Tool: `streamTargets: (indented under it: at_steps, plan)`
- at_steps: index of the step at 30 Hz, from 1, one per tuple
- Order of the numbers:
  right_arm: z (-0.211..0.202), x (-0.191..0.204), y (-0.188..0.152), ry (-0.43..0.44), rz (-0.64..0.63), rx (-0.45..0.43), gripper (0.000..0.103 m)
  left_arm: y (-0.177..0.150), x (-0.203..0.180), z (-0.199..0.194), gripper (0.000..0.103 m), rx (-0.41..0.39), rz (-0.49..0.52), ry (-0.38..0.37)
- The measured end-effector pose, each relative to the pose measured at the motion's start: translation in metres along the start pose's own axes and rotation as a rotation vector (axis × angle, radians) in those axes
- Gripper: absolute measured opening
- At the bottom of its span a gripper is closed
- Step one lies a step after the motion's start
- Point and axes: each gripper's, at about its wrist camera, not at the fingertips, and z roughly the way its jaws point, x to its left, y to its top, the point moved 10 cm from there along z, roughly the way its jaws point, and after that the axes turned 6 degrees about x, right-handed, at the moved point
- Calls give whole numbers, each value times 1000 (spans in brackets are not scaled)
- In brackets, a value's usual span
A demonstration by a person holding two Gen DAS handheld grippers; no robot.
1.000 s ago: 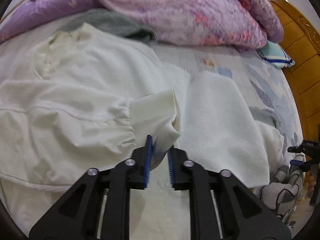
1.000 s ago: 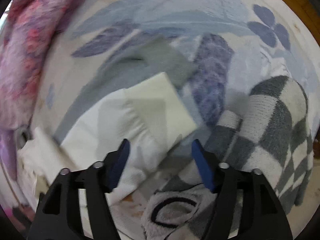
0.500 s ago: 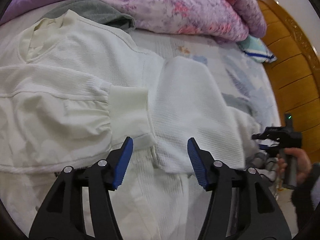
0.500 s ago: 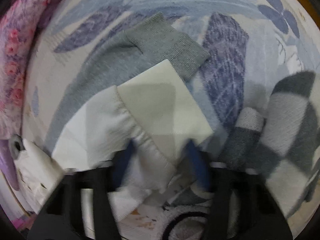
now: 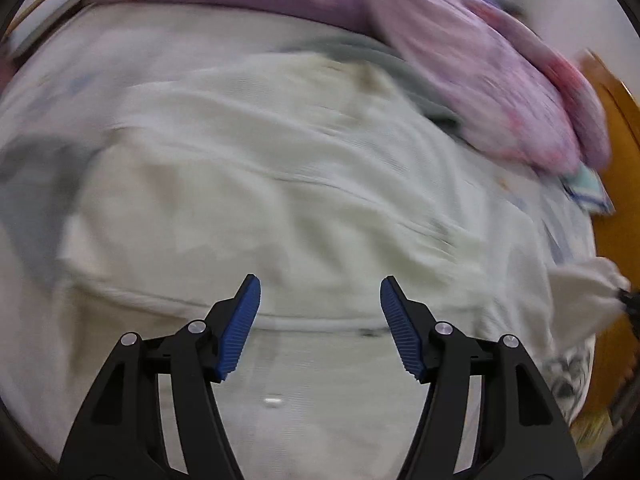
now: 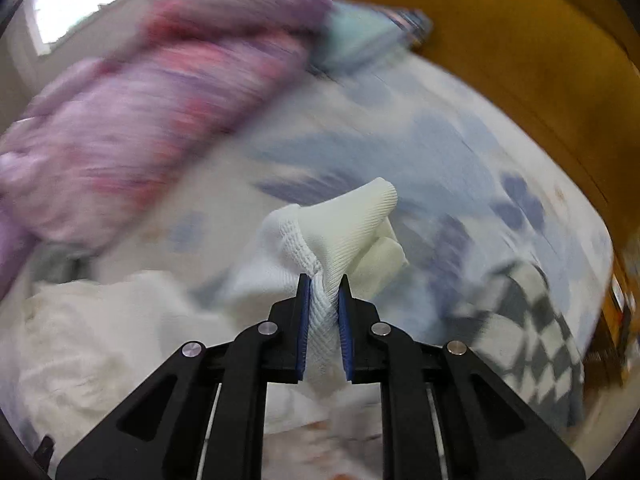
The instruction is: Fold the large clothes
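Note:
A large white sweater [image 5: 280, 184] lies spread on the bed, one sleeve folded across its body. My left gripper [image 5: 320, 292] is open and empty, hovering over the sweater's lower body. My right gripper [image 6: 323, 280] is shut on the sweater's other sleeve [image 6: 328, 240] just behind its cream cuff [image 6: 360, 216], and holds it lifted above the bed. The lifted sleeve also shows in the left wrist view [image 5: 588, 292] at the far right. Both views are blurred by motion.
A pink and purple quilt [image 5: 460, 60] is heaped at the back of the bed. A grey garment [image 5: 372, 56] lies under the sweater's collar. A grey checked blanket [image 6: 532, 320] lies at the right. A wooden headboard [image 6: 520, 40] borders the bed.
My right gripper has closed on the sleeve by its cuff and lifted it off the bed. My left gripper has let go of the folded sleeve, opened wide and swung left over the sweater.

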Motion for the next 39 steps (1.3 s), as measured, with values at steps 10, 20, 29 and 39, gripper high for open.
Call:
streamTargets:
  at_steps: [10, 20, 29, 39]
  plan:
    - [-111, 309, -71, 316, -299, -99, 12, 30, 116, -59, 66, -49, -60, 33]
    - [-45, 490, -250, 404, -592, 195, 2, 34, 200, -83, 66, -56, -59, 62]
    - [-4, 364, -217, 257, -456, 230, 9, 39, 151, -41, 75, 25, -108, -104]
    - [51, 198, -154, 162, -243, 285, 12, 77, 60, 64, 75, 129, -192, -209]
